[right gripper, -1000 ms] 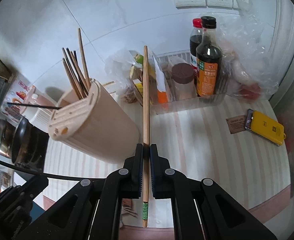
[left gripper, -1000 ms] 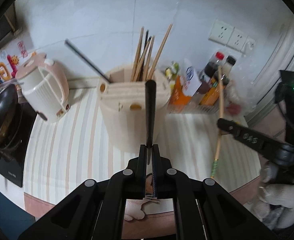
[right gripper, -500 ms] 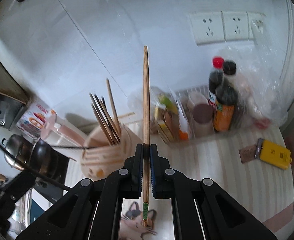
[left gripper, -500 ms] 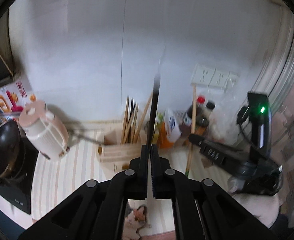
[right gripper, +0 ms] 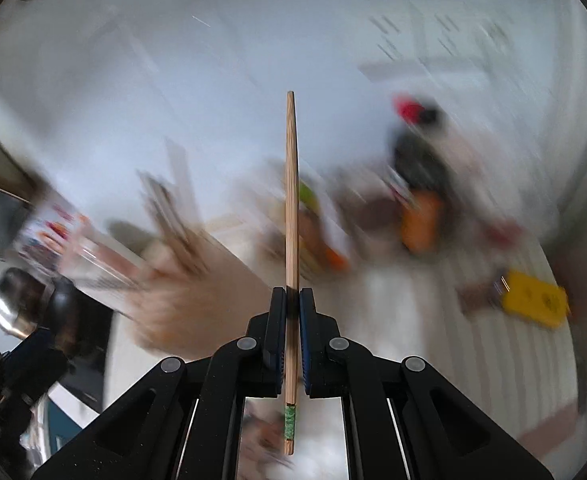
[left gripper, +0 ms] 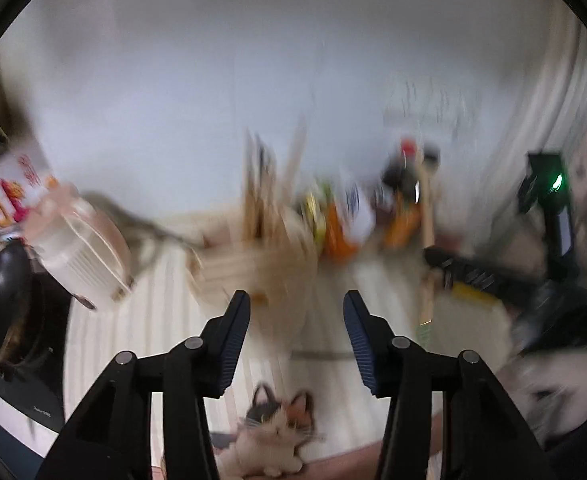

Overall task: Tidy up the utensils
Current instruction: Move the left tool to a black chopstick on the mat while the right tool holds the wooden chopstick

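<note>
Both views are blurred by motion. My left gripper (left gripper: 296, 300) is open and empty above the striped counter. Beyond it stands the beige utensil holder (left gripper: 253, 264) with several wooden chopsticks (left gripper: 261, 176) upright in it. My right gripper (right gripper: 292, 296) is shut on a wooden chopstick (right gripper: 291, 208) with a green band near its lower end, held upright. It also shows at the right of the left wrist view (left gripper: 427, 240), with the right gripper (left gripper: 477, 276). The holder shows at the left of the right wrist view (right gripper: 181, 288).
A pink and white kettle (left gripper: 77, 248) and a black pan (left gripper: 1, 296) stand at the left. Sauce bottles (right gripper: 417, 184) and packets (left gripper: 333, 216) line the back wall. A yellow box (right gripper: 533, 300) lies at the right. A cat picture (left gripper: 277, 432) marks the counter's front.
My left gripper has opened and the dark utensil it held is gone from it. Both cameras have dropped back toward the counter. The right gripper still holds its chopstick.
</note>
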Tool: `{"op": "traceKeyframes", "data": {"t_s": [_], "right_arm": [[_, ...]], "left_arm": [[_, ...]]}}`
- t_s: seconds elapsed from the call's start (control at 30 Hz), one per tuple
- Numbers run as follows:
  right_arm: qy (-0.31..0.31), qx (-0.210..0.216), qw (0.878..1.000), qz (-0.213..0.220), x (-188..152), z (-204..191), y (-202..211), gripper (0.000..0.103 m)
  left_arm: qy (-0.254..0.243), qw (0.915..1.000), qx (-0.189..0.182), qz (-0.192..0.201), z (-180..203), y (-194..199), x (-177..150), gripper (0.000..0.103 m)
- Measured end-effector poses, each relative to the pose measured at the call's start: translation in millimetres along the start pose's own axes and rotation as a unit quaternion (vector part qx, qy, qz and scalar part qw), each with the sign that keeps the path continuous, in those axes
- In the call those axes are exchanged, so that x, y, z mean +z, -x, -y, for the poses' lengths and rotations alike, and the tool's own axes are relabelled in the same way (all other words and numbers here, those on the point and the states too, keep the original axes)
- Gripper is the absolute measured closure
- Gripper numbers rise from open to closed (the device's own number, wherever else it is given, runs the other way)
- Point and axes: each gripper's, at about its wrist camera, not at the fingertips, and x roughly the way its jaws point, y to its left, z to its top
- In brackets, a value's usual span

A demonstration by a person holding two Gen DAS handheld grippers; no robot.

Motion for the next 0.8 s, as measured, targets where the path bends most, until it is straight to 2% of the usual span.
{"op": "traceKeyframes", "data": {"t_s": [0.07,0.13,0.2,0.23,0.27,0.3,0.37,0.4,0.47,0.53,0.63,0.7,0.77,0.8], "right_arm": [[-0.021,-0.031,0.999,-0.039,-24.9,38.0,-17.7,0.096],[-0.051,-0.058,0.993,-0.085,-53.0,82.0,-37.2,0.096],[-0.071,-0.085,0.987,-0.12,-76.1,116.5,-51.6,0.096],[-0.084,-0.097,0.982,-0.14,-90.4,137.5,-59.6,0.096],[-0.098,-0.104,0.978,-0.153,-100.0,153.1,-64.2,0.096],[-0.109,-0.109,0.975,-0.163,-108.2,166.6,-67.4,0.096],[-0.127,-0.121,0.969,-0.173,-121.9,190.3,-69.1,0.096],[-0.134,-0.125,0.967,-0.175,-126.4,199.2,-68.7,0.096],[-0.146,-0.129,0.965,-0.177,-132.5,212.1,-67.7,0.096],[-0.159,-0.133,0.962,-0.176,-136.8,225.7,-63.5,0.096],[-0.175,-0.133,0.96,-0.173,-140.6,235.9,-57.9,0.096],[-0.183,-0.132,0.959,-0.172,-144.4,243.9,-55.5,0.096],[-0.188,-0.131,0.958,-0.173,-144.9,248.7,-53.6,0.096],[-0.191,-0.131,0.957,-0.173,-146.2,251.8,-52.0,0.096]], "left_arm": [[-0.045,0.9977,0.0,-0.051,16.3,-40.0,-20.9,0.057],[-0.105,0.99,0.001,-0.095,40.0,-82.5,-41.1,0.057],[-0.174,0.9752,0.008,-0.137,68.6,-126.3,-59.8,0.057],[-0.204,0.9675,0.009,-0.149,80.5,-142.3,-66.6,0.057],[-0.248,0.9548,0.017,-0.163,97.6,-164.9,-75.2,0.057],[-0.274,0.946,0.019,-0.172,107.2,-179.0,-80.3,0.057],[-0.32,0.9272,0.019,-0.193,123.6,-206.3,-87.9,0.057],[-0.348,0.9143,0.016,-0.208,133.0,-220.9,-91.9,0.057],[-0.389,0.8941,0.016,-0.222,145.9,-241.9,-96.8,0.057],[-0.411,0.8795,0.015,-0.24,153.3,-257.5,-98.0,0.055],[-0.424,0.8725,0.004,-0.243,161.7,-265.4,-84.7,0.064],[-0.414,0.8716,-0.018,-0.262,166.8,-270.1,-76.3,0.097],[-0.414,0.871,-0.013,-0.264,173.6,-271.6,-74.0,0.096],[-0.401,0.8758,-0.017,-0.268,175.6,-269.8,-71.8,0.097]]}}
